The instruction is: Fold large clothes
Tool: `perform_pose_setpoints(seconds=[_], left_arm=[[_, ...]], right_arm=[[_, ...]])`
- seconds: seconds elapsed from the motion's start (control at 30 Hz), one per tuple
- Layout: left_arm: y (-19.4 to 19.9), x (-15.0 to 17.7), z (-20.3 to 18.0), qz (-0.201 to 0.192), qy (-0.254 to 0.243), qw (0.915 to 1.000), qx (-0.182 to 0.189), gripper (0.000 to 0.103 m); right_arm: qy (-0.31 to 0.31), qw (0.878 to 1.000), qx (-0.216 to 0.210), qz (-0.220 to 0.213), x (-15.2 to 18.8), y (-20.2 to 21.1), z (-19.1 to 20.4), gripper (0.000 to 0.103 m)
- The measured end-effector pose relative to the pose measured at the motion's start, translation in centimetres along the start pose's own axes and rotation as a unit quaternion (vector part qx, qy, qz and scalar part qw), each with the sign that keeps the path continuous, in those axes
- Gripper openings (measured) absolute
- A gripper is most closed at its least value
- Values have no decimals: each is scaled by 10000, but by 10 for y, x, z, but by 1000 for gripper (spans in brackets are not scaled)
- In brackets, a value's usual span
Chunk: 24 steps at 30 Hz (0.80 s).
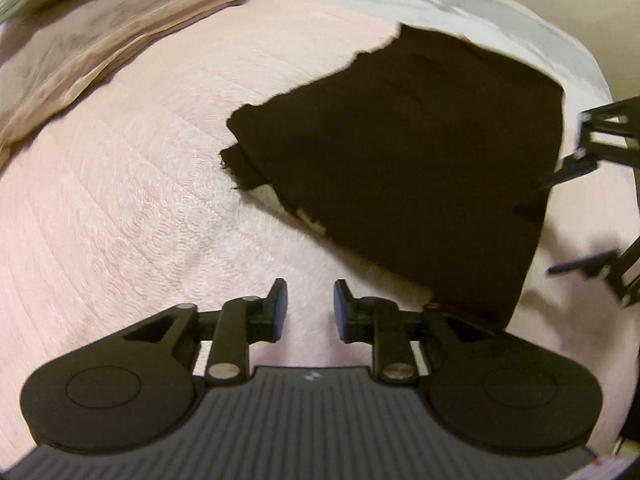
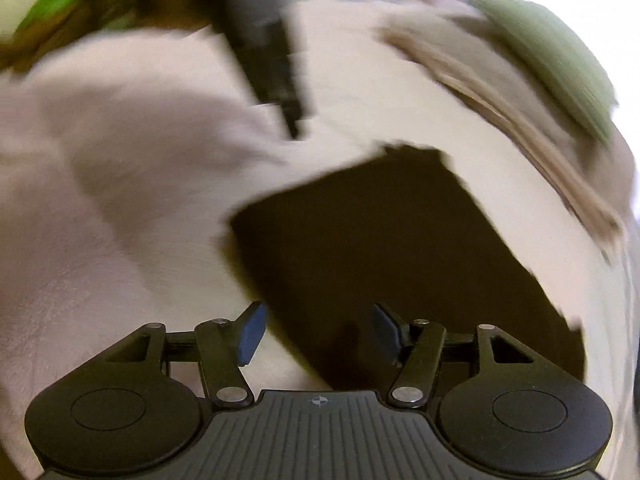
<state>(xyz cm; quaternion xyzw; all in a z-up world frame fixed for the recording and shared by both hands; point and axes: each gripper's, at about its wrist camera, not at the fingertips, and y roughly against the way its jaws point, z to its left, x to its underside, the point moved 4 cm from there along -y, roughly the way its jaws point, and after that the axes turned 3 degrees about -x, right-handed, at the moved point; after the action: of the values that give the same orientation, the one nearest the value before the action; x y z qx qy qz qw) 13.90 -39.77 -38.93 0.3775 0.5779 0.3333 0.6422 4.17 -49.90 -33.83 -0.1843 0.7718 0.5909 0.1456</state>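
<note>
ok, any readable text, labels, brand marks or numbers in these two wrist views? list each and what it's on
No readable words or numbers in either view.
Left gripper body: small pale mark at the top edge, too small to read.
Right gripper body: small round crosshair sign, no text.
Dark folded garment: pale patch at its lower left edge, perhaps a tag, too blurred to read.
Pink bedcover: stitched pattern only, no lettering.
</note>
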Motion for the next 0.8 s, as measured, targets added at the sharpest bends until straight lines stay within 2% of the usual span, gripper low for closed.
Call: perform_pose_setpoints(seconds=[0.1,0.17,0.2,0.23,0.27,0.33,0.4,0.47,0.57,0.63,0.7,0.73,0.77,0.8], left_arm=[[-6,9,4,5,-533,9986,-39,30],[-10,12,4,-120,-1051,9943,-137,52],[-12,12,2,-229,-1326,9908,-146,60],[-13,12,1,-357,-1621,9860,-175,74],[-15,12,-1,-507,-1951,9792,-229,82],[-21,10,-6,-782,-2694,9592,-357,85],[-32,7,-11,-991,-3457,9318,-493,85],[-44,1,-12,-1193,-4018,9058,-628,85],[-63,-11,-13,-1389,-4643,8728,-578,85],[-75,-16,-16,-1492,-5114,8446,-530,85],[-85,-24,-16,-1528,-5421,8249,-472,80],[-89,-27,-15,-1519,-5523,8185,-438,67],[-93,-32,-15,-1484,-5642,8110,-436,48],[-94,-35,-13,-1434,-5714,8070,-415,41]], right_arm=[[616,9978,228,56,-3,-28,19,56],[811,9960,377,0,-6,-36,22,54],[741,9964,400,-36,-7,-37,15,33],[549,9976,416,-34,-9,-45,7,9],[286,9985,463,-96,-12,-41,-2,9],[-149,9985,454,-248,-16,-22,-19,8],[-613,9968,388,-349,-16,4,-33,8],[-936,9942,378,-374,-21,15,-51,8],[-1408,9885,370,-417,-19,34,-62,8],[-1460,9877,368,-431,-20,44,-62,8],[-1570,9861,334,-430,-19,46,-58,8],[-1586,9859,309,-425,-18,46,-57,8],[-1610,9856,293,-420,-18,46,-56,8],[-1657,9848,290,-428,-17,47,-59,7]])
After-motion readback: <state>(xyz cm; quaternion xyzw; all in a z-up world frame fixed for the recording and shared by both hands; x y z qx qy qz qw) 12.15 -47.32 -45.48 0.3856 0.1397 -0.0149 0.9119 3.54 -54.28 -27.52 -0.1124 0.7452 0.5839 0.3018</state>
